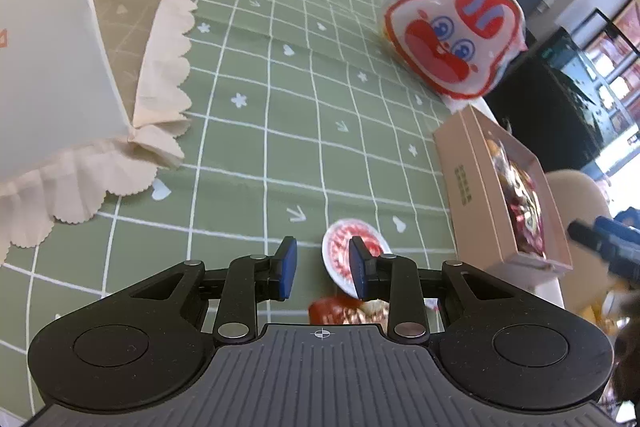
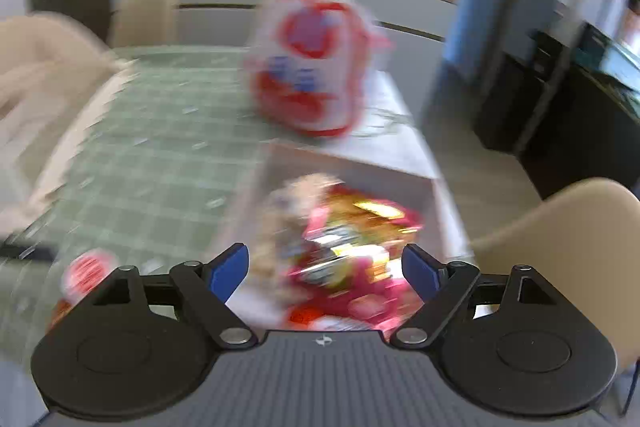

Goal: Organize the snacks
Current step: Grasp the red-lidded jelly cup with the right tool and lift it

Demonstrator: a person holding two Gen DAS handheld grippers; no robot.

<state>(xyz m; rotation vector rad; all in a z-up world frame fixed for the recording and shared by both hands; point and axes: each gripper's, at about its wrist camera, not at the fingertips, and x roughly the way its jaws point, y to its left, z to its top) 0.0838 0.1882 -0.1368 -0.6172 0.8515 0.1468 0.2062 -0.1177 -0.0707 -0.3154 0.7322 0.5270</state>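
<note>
Your pink box (image 1: 476, 187) near the table edge already holds a heap of bright wrapped snacks (image 2: 344, 251), so part of the sorting looks done; at least 2 pieces are left on the green checked cloth (image 1: 256, 115): a round red-and-white packet (image 1: 340, 255) just ahead of your left gripper (image 1: 323, 269), and a red one (image 1: 332, 309) partly hidden below it; your left gripper's jaws stand narrow and empty; your right gripper (image 2: 326, 273) hangs wide and empty above the box; the big rabbit-face bag (image 1: 454, 31) stands beyond the box.
</note>
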